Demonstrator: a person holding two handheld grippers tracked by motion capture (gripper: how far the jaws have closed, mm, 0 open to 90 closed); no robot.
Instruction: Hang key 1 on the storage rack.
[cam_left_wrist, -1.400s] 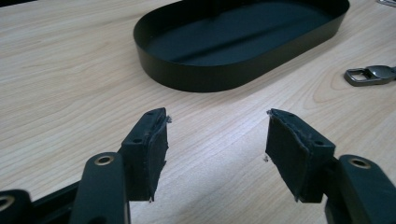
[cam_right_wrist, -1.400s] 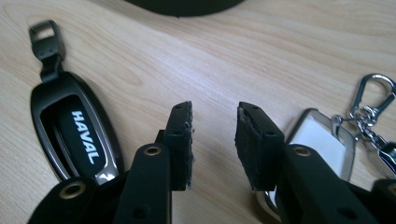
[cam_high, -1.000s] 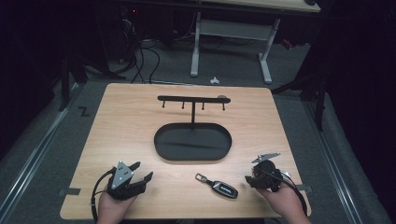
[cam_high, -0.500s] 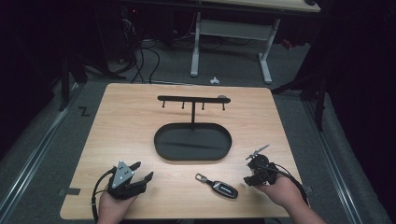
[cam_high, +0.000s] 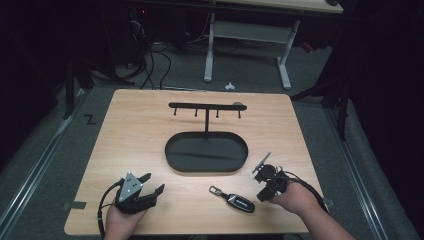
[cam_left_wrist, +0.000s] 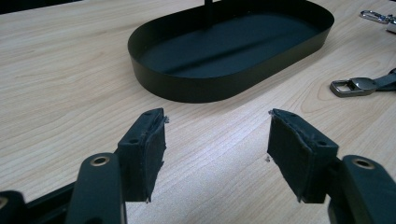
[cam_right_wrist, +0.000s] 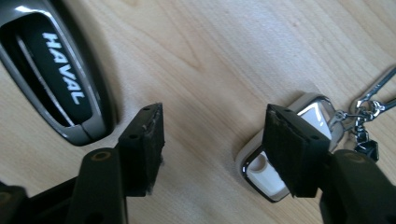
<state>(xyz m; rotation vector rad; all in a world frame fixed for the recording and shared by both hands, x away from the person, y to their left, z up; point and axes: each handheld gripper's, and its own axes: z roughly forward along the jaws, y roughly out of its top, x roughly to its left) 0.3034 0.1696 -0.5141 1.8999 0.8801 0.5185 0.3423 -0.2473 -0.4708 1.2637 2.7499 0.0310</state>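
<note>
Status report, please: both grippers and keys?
Left gripper open, empty, resting. Right gripper open over white key fob. Haval key on table, untouched.

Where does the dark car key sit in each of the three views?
High view: car key near the table's front edge, left of the right gripper.
Left gripper view: just its metal clip, at the right edge.
Right gripper view: top left, marked HAVAL.
Shared landmark: the oval black tray.

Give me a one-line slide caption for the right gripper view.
Open right gripper poised over the wooden table, with a black HAVAL key fob beside one finger and a white key fob partly under the other.
</note>
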